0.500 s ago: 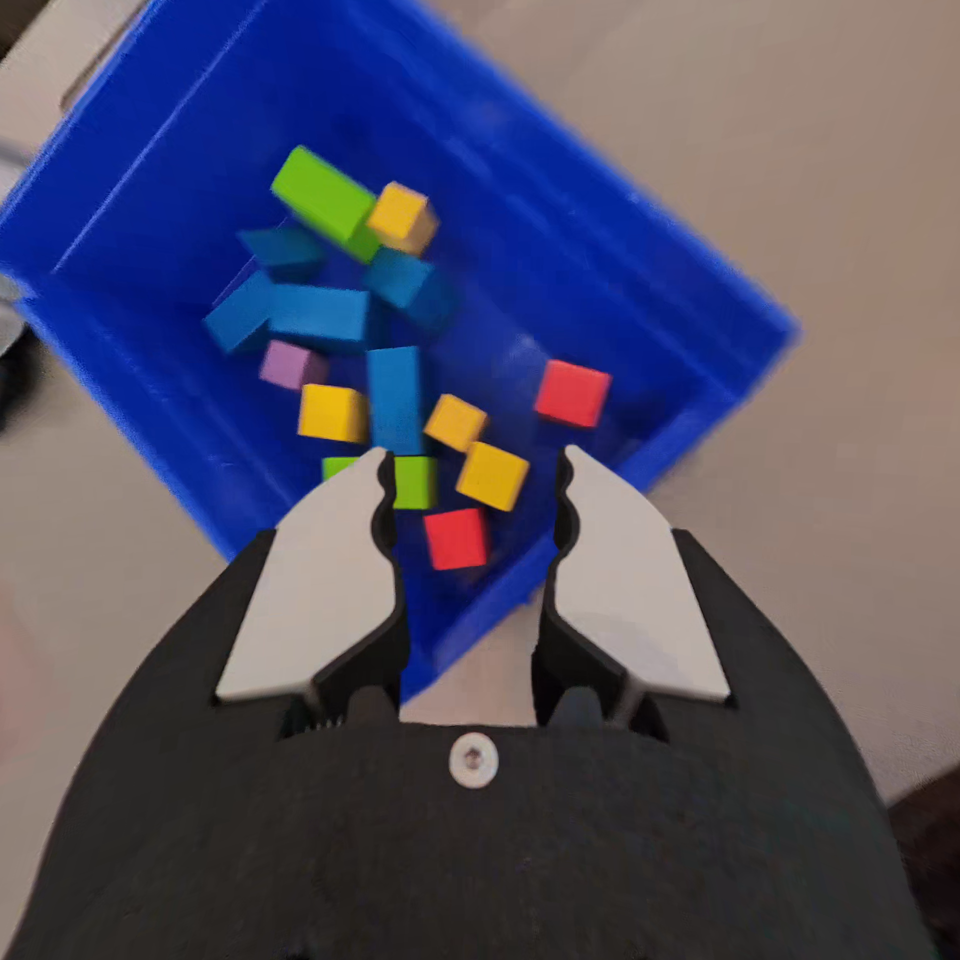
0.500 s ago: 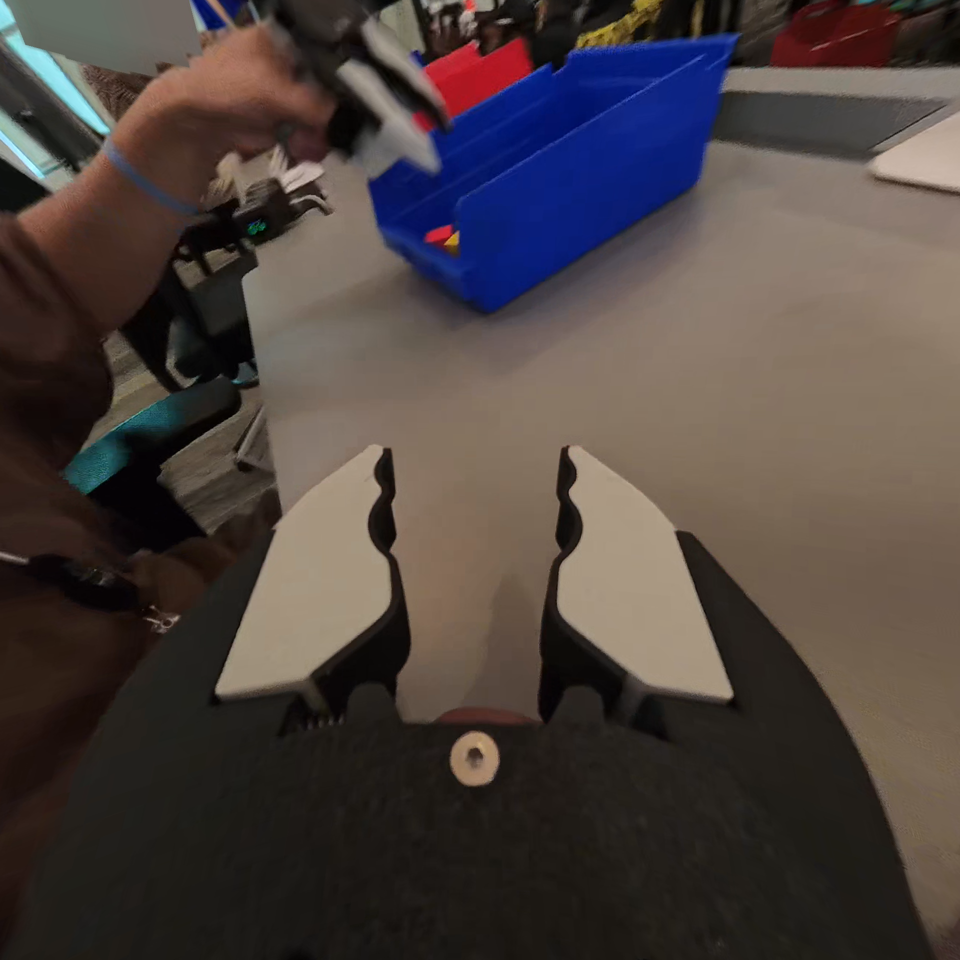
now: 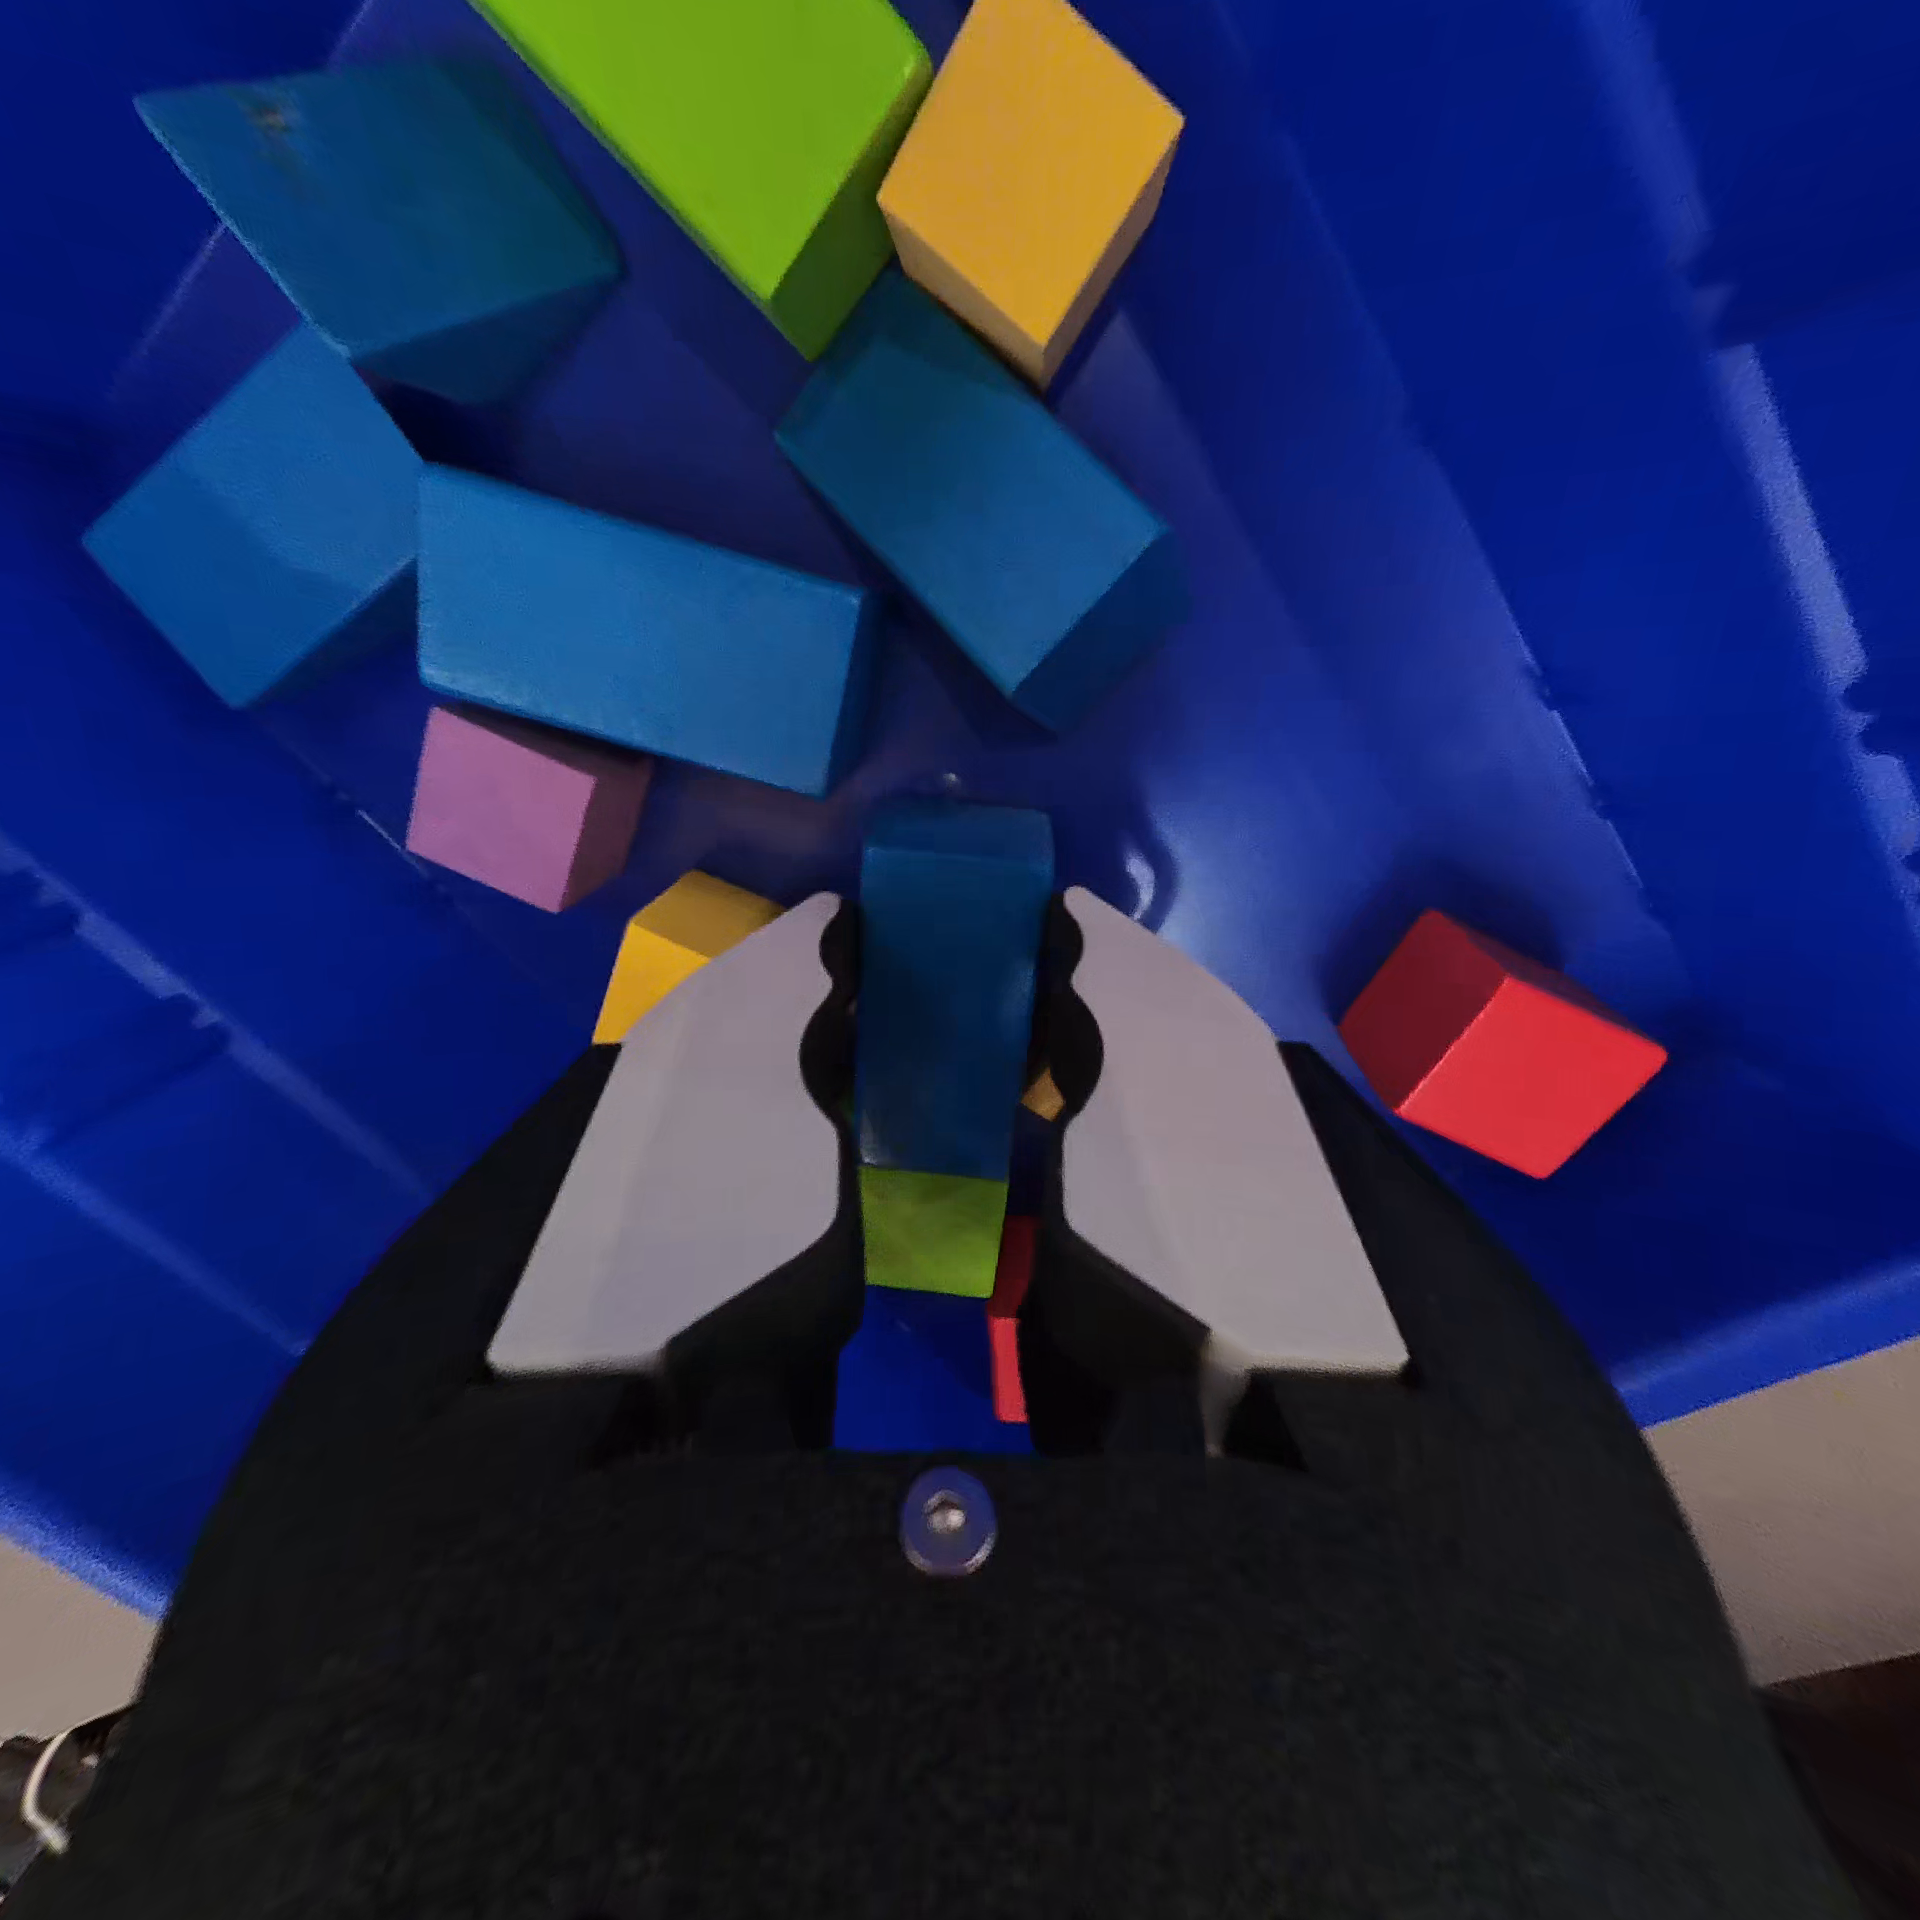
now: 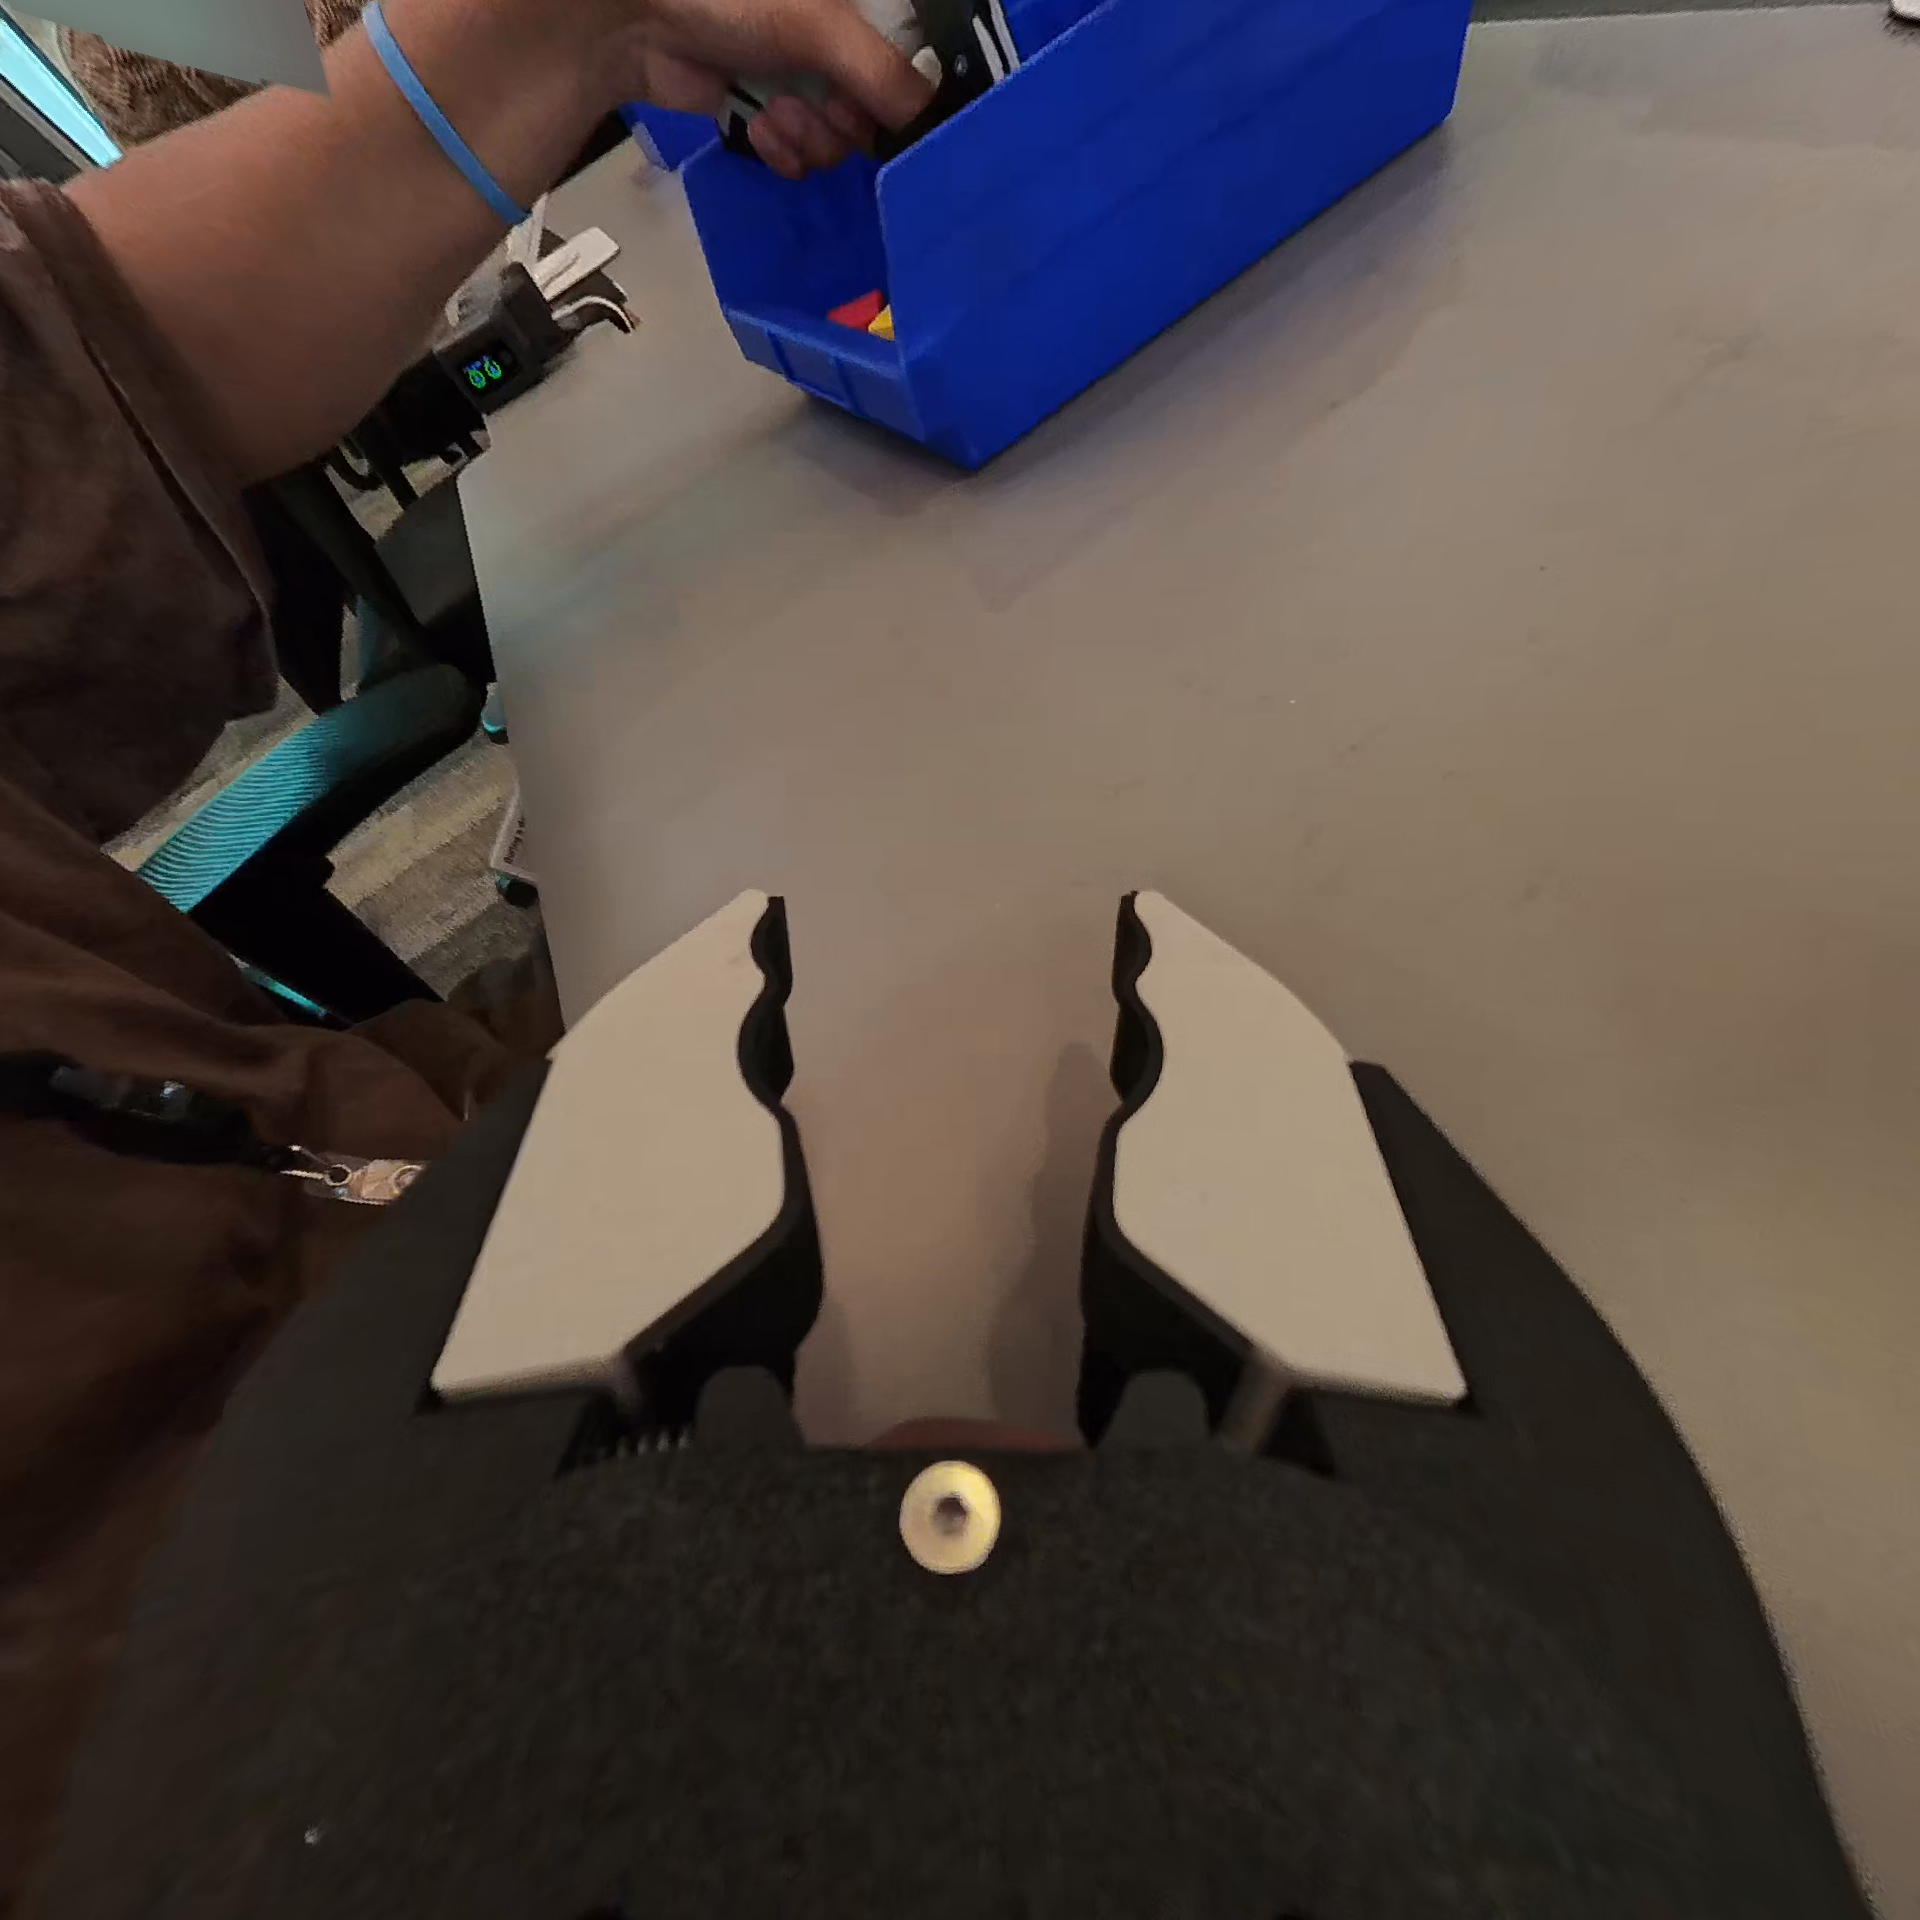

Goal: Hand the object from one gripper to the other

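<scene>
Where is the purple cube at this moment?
In the left wrist view, the purple cube lies on the floor of the blue bin, left of the left gripper, just below a long blue block.

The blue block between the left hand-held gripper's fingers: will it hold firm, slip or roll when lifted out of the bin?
The blue block looks like rigid painted wood, so it should not flex. Its flat sides meet the fingers squarely, so a roll seems unlikely. The smooth paint might let it slip a little.
</scene>
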The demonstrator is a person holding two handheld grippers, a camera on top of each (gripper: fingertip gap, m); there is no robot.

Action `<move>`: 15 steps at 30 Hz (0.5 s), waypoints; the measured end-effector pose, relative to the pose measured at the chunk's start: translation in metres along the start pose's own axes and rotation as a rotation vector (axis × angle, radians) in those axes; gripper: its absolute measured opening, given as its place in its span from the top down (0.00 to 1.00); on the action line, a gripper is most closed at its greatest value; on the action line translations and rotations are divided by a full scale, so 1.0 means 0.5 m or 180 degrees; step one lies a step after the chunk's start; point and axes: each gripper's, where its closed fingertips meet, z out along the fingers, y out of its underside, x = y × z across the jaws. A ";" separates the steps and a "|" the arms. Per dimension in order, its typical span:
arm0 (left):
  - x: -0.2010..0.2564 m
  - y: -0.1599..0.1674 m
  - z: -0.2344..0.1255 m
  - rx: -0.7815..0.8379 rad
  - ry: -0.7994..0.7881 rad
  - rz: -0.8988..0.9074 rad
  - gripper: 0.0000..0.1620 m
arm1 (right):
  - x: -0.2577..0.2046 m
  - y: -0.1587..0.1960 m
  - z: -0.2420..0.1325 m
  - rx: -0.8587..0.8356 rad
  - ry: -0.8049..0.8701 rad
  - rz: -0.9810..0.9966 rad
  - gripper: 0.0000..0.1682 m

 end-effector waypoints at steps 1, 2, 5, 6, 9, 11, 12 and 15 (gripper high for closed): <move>-0.001 0.003 -0.001 -0.0038 -0.0002 -0.0010 0.79 | 0.002 0.001 -0.003 0.0008 -0.0002 0.0021 0.65; -0.001 0.005 -0.004 -0.0062 0.0003 -0.0027 0.79 | 0.005 0.002 -0.005 0.0011 0.0014 0.0026 0.65; 0.002 -0.003 -0.025 0.0124 0.0106 -0.0100 0.79 | 0.013 0.002 -0.011 0.0035 0.0078 -0.0022 0.65; 0.003 -0.008 -0.038 0.0257 0.0154 -0.0149 0.79 | 0.017 0.000 -0.013 0.0052 0.0108 -0.0061 0.65; 0.006 -0.030 -0.103 0.0849 0.0424 -0.0358 0.80 | 0.032 -0.022 -0.017 0.0177 0.0235 -0.0305 0.64; 0.016 -0.051 -0.162 0.1389 0.0756 -0.0493 0.80 | 0.045 -0.045 -0.019 0.0292 0.0318 -0.0494 0.61; 0.025 -0.062 -0.195 0.1670 0.0976 -0.0564 0.80 | 0.052 -0.057 -0.017 0.0340 0.0342 -0.0552 0.60; 0.086 -0.099 -0.306 0.2581 0.1902 -0.0525 0.80 | 0.072 -0.083 -0.001 0.0249 0.0285 -0.0489 0.60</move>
